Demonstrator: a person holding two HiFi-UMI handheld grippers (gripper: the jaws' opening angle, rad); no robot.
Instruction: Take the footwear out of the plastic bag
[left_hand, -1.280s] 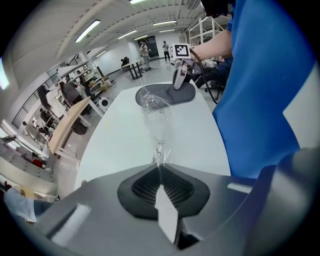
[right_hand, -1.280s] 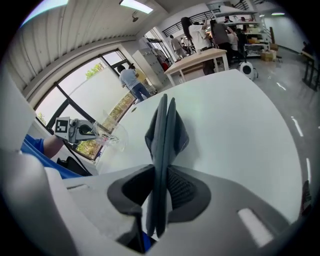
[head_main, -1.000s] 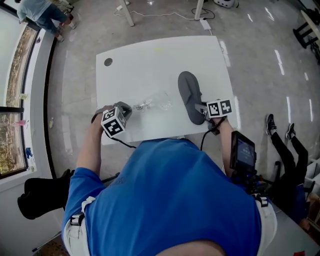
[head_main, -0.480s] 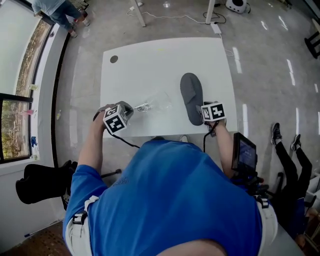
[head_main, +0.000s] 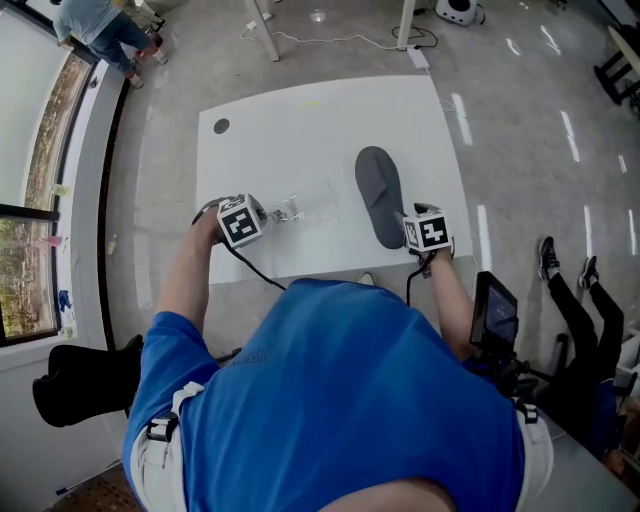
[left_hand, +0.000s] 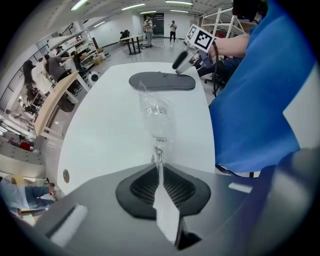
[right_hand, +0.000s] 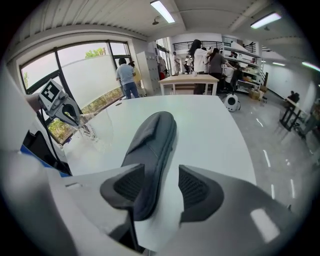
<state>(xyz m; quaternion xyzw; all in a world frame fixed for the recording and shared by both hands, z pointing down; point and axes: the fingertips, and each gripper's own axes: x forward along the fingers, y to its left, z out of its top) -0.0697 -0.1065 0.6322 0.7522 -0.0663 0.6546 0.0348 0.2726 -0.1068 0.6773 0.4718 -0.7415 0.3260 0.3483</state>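
A dark grey slipper (head_main: 379, 194) lies flat on the white table (head_main: 300, 130), outside the bag. Its heel end (right_hand: 145, 200) sits between the jaws of my right gripper (right_hand: 161, 183), which are opening; a gap shows at the right pad (right_hand: 200, 189). The clear plastic bag (head_main: 306, 207) lies limp to the slipper's left, empty as far as I can see. My left gripper (left_hand: 161, 172) is shut on the bag's near edge, and the bag (left_hand: 157, 116) stretches away from it toward the slipper (left_hand: 162, 81). The right gripper (left_hand: 181, 60) shows beyond the slipper.
A small dark round spot (head_main: 220, 126) marks the table's far left corner. People stand at benches (right_hand: 192, 82) in the background. A person's legs (head_main: 570, 300) lie on the floor at the right. The table's near edge (head_main: 320, 270) is just below both grippers.
The right gripper's jaws have spread away from the slipper's heel, and the slipper rests on the table. The left gripper has kept its hold on the bag.
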